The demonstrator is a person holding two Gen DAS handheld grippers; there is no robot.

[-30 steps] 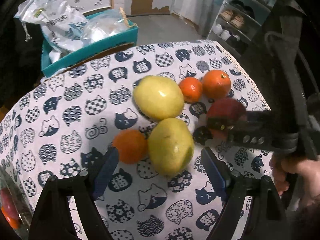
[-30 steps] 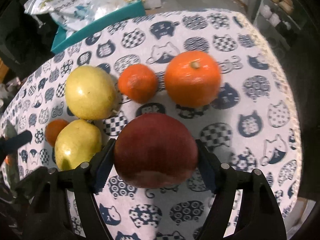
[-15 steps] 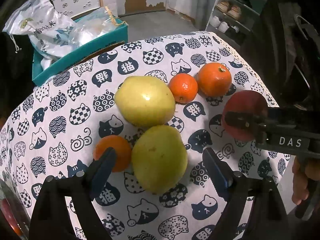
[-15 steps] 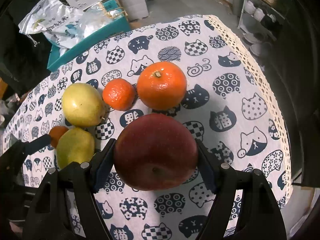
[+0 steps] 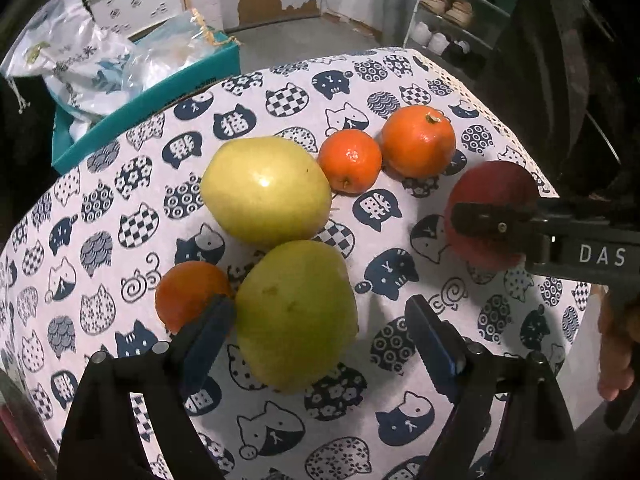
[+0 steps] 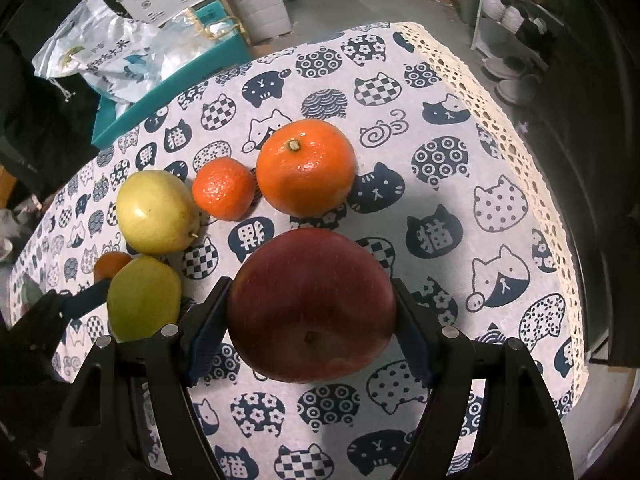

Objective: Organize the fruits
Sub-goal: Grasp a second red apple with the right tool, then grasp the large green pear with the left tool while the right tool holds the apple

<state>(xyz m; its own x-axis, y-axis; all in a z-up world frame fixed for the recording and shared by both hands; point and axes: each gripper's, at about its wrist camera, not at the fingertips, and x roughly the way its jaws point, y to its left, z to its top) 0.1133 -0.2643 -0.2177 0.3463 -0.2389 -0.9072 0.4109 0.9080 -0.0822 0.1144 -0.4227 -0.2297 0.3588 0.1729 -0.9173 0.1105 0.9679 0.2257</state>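
My right gripper (image 6: 312, 320) is shut on a dark red apple (image 6: 312, 304), both pads pressed on its sides; in the left wrist view this apple (image 5: 492, 184) hangs by the table's right edge. My left gripper (image 5: 318, 332) is open and straddles a greenish pear (image 5: 296, 316), with a clear gap on the right side. A small orange (image 5: 188, 296) lies just behind the left finger. A yellow pear (image 5: 264, 188), a small mandarin (image 5: 350, 160) and a larger orange (image 5: 418, 146) lie further back on the cat-print tablecloth (image 5: 100, 216).
A teal box (image 5: 160, 96) with plastic bags sits beyond the table's far left edge. A shoe rack (image 5: 452, 20) stands at the back right. The lace-trimmed cloth edge (image 6: 520, 152) runs down the right. A person's hand (image 5: 616, 360) holds the right gripper.
The left gripper has come down closer around the greenish pear. The right gripper has carried the apple away from the other fruit toward the table's right side.
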